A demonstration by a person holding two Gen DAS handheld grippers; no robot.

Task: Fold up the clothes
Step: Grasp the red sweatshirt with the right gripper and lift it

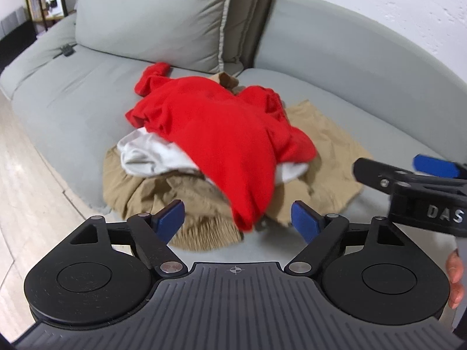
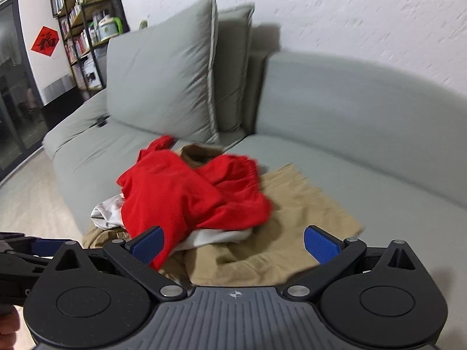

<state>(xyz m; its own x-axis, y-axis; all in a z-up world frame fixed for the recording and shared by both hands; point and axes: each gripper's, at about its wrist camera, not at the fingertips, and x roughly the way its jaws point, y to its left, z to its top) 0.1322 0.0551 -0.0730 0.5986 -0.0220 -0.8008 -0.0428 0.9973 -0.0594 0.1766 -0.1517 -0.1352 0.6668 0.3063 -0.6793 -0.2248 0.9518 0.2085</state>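
A grey sofa (image 1: pixel 73 108) carries the whole heap on its seat, with a back cushion (image 2: pixel 163 81) standing upright behind it and a pale wooden floor (image 1: pixel 26 175) along the seat's front edge. The tan garment (image 2: pixel 306 213) lies lowest and spreads widest, one flat part reaching away to the right of the heap and a bunched, crumpled part nearest the cameras. The red garment (image 1: pixel 213 137) is draped over the top of the pile, its long axis running from the far left, where a narrow end points at the cushion, down to a near end that hangs toward the seat's front. A white garment (image 1: pixel 149 154) pokes out from under the red one on its left. The left gripper (image 1: pixel 238 218) has its fingers spread wide with nothing gripped; the red garment's near end lies just beyond the gap between them. The right gripper (image 2: pixel 233 246) is likewise wide apart and empty, the red and white cloth just beyond its left finger
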